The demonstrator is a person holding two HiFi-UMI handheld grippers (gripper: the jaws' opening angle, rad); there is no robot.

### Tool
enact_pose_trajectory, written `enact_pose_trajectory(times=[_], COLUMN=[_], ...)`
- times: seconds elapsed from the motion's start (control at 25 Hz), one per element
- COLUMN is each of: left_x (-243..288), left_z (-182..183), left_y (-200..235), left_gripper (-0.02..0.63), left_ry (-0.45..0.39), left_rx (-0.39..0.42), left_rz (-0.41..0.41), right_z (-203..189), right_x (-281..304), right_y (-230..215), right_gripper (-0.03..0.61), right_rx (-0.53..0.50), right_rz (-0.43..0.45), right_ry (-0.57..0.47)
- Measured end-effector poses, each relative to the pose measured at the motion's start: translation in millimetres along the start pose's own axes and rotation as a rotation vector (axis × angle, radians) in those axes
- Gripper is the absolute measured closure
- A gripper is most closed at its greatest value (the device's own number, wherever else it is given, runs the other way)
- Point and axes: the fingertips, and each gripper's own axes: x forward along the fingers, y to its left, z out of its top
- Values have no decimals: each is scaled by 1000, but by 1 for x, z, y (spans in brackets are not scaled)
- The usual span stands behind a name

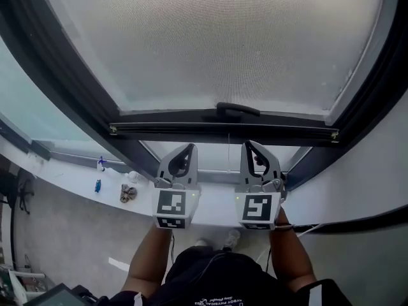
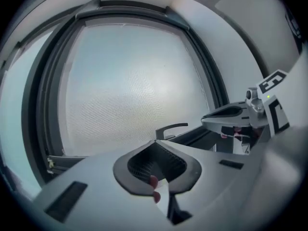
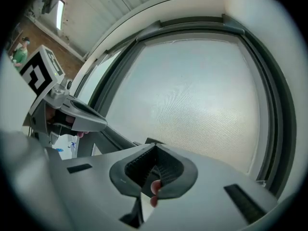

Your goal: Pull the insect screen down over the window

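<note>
- both grippers are clenched on nothing: the left gripper (image 2: 156, 142) has its jaws tip to tip with only air in the loop behind them, and the right gripper (image 3: 153, 146) is the same
- in the head view they sit side by side, tips pointing up, just under the screen's bottom bar (image 1: 191, 130) and apart from it, not touching bar or handle (image 1: 238, 110)
- the insect screen (image 1: 223, 37) covers most of the window, mesh filling the frame down to that bar, but the bar stops short of the sill (image 1: 76, 177), so a strip of bare glass (image 1: 213, 155) shows underneath
- that fits either a pull paused near the bottom or a screen that has crept up a bit, can't say which
- what could go wrong, imo: shut jaws can only hook or push the handle, so they could skid off and jab the mesh
- pulling off-centre might cock the bar in the side tracks and jam it
- if it's a sprung roller, letting the bar go unlatched could send it up
- small bits on the sill (image 1: 128, 193) lie off to the left, well clear of the bar's path
</note>
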Motion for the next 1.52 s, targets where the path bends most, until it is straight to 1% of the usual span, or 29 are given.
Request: enact_pose_trajectory(times=[0.12,0.28,0.4,0.48,0.6,0.76,0.88,1.08,1.36,1.52], left_x=[-15,-33,-49,-63,-85,-117,-143,-186,-237,-258], left_z=[1,-1,-5,-7,-14,-26,-32,-43,-52,-55], left_y=[0,1,2,1,0,-3,-3,-8,-21,-29], left_gripper=[611,611,611,611,611,611,612,611,611,611], left_ry=[-31,-64,-77,-84,-89,-86,-88,-97,-87,-82], left_rx=[-38,-84,-120,-134,-153,-184,-197,-216,-210,-208], left_rz=[19,18,1,-13,-30,-53,-65,-79,-112,-116], right_z=[9,14,15,18,13,15,19,18,27,29], right_x=[-13,-29,-45,-58,-79,-106,-130,-170,-219,-239], right_y=[2,12,25,33,44,68,85,113,143,156], right_gripper=[574,574,574,574,574,574,574,574,574,574], right_rx=[73,105,124,140,153,174,200,210,214,209], right_rz=[-23,-34,-34,-54,-107,-110,-124,-143,-165,-153], right_ry=[-12,-23,-48,-29,40,23,38,58,68,76])
